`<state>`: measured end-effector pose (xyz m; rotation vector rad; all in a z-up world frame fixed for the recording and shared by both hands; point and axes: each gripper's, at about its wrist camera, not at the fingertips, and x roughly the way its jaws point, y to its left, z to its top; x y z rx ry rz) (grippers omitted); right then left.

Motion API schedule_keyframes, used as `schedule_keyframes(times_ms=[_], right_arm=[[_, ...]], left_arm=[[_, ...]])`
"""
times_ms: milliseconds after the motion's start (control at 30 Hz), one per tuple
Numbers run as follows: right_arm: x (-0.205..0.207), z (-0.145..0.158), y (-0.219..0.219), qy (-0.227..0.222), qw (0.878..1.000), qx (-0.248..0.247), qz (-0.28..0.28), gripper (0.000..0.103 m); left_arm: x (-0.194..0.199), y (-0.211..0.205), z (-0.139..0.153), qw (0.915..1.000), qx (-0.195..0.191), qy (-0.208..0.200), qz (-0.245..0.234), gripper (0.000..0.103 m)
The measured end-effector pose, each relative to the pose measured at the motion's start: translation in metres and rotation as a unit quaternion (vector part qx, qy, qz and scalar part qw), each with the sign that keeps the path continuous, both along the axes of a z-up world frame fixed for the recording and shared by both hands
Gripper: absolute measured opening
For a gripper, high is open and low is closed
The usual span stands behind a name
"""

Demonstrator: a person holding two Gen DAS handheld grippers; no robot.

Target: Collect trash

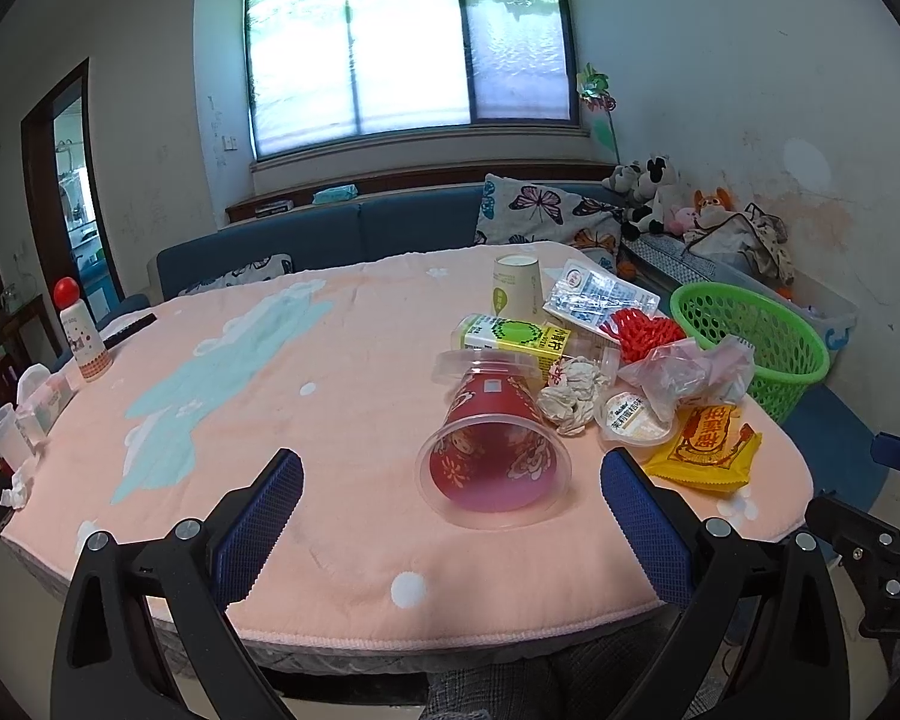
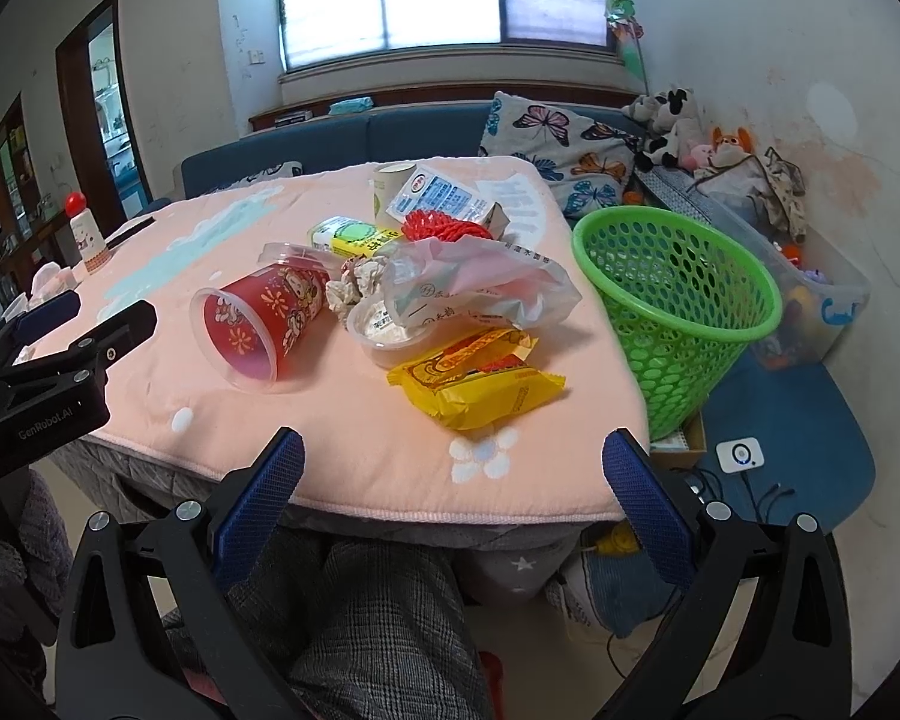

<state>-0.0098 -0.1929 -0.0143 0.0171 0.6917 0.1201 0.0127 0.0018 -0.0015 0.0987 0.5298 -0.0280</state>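
— Has any of it gone in yet?

— Nothing that I can see. The left hand-held gripper point(image 1: 452, 483) and right hand-held gripper point(image 2: 453, 461) both gape wide, empty, at the bench point(image 1: 330, 420) edge. I'd say it's the first reach.

— For which piece?

— Likely the red cup point(image 1: 491, 444), tipped over near the left one, mouth towards us, long axis running away towards the pile. It wants a pinch across the rim, then a carry to the green basket point(image 2: 678, 300) beside the bench.
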Motion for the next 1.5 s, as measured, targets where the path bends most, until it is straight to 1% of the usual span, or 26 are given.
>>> schedule_keyframes(times_ms=[267,633,1167,1500], right_arm=[[0.005,0.000,0.001,0.001,1.000,0.000,0.003,0.099],[0.017,0.004,-0.002,-0.006,1.000,0.001,0.008,0.098],[0.034,0.002,-0.009,-0.002,1.000,0.007,0.004,0.098],[0.054,0.001,-0.013,0.005,1.000,0.005,0.006,0.095]], left_arm=[[0.002,-0.001,-0.001,1.0000,0.000,0.001,-0.001,0.096],[0.017,0.002,0.000,1.0000,-0.003,0.004,-0.002,0.096],[0.037,0.004,-0.007,0.9997,-0.003,0.024,-0.006,0.096],[0.048,0.007,-0.010,0.9993,-0.006,0.036,-0.006,0.096]])
